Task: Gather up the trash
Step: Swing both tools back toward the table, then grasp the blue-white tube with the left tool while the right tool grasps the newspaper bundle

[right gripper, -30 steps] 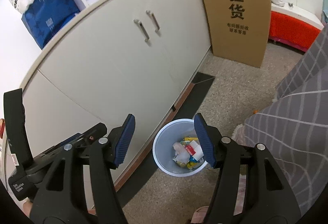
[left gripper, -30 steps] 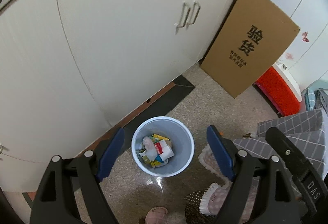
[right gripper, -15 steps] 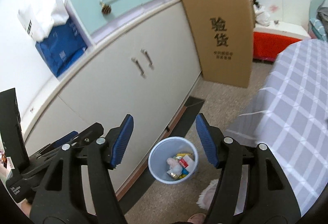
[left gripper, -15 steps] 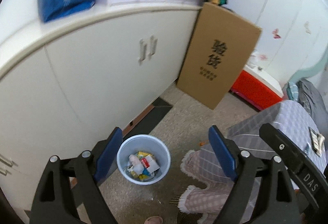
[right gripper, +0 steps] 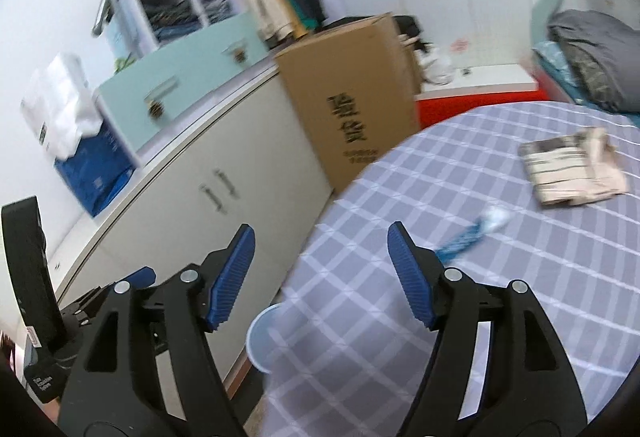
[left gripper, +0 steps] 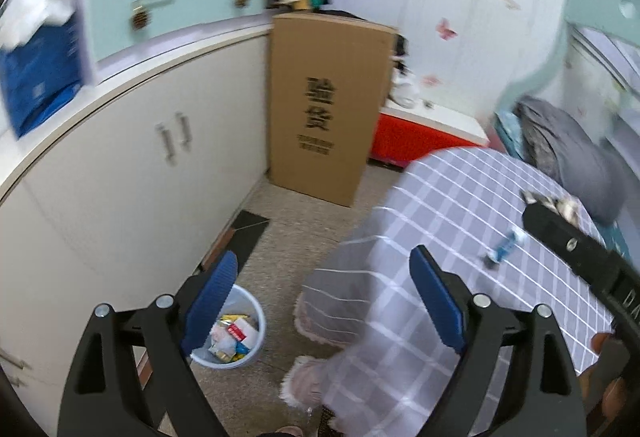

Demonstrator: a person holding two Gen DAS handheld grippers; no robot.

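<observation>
A pale blue bin (left gripper: 236, 333) with several wrappers in it stands on the floor by the cabinet; its rim shows in the right wrist view (right gripper: 260, 341). A blue and white wrapper (right gripper: 472, 233) and a crumpled printed paper (right gripper: 572, 169) lie on the checked bed cover (right gripper: 460, 197). The wrapper also shows in the left wrist view (left gripper: 502, 249). My left gripper (left gripper: 324, 301) is open and empty above the floor. My right gripper (right gripper: 320, 277) is open and empty above the bed edge.
A long white cabinet (left gripper: 132, 173) runs along the left. A tall cardboard box (left gripper: 324, 109) leans at its end, with a red and white bench (left gripper: 424, 133) behind. A grey pillow (left gripper: 572, 157) lies at the bed head.
Both grippers have risen and swung right, from the bin toward the bed. The bin has dropped to the lower left of both views, and the wrapper and paper have come into view.
</observation>
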